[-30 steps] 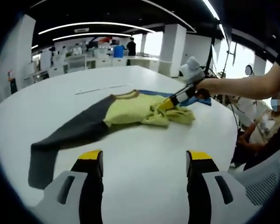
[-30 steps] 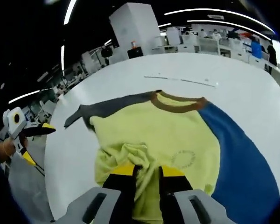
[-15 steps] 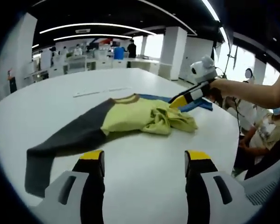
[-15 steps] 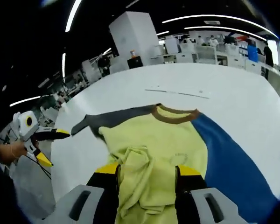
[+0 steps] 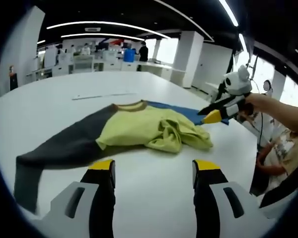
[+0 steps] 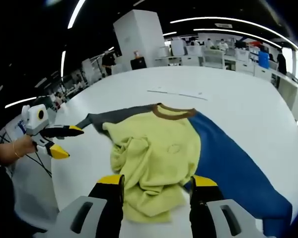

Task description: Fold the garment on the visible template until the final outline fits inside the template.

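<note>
While spread flat on the white table [image 5: 154,198], lies the long-sleeved shirt [image 5: 139,129] with yellow body, brown collar [image 6: 173,112], grey sleeve [image 5: 64,148] and blue sleeve [image 6: 233,163]. Hem bunched into a crumpled heap [image 6: 149,183] over the lower body. Long axis, sleeve tip to sleeve tip, runs roughly 8 to 2 o'clock in the left gripper view and 10 to 4 o'clock in the right gripper view. No template outline made out with certainty; thin pale strip [image 6: 175,93] noted on the table beyond the collar.

Right gripper [image 6: 156,186]: jaws parted, holding nothing, crumpled hem between and just ahead of the yellow tips at 12 o'clock. Nearer of the two to the heap and to the blue sleeve, so judged better placed for the next grasp there.

Left gripper [image 5: 151,168]: jaws wide apart, empty, above bare table; shirt near at 12 o'clock, grey sleeve trailing off to 9 o'clock. Judged the nearer tool for that sleeve.

Against the picture of one second earlier: right gripper then clamped on the yellow fabric, now released and drawn back clear of it. Heap left lying on the body. Left gripper open throughout, view shifted slightly closer.
</note>
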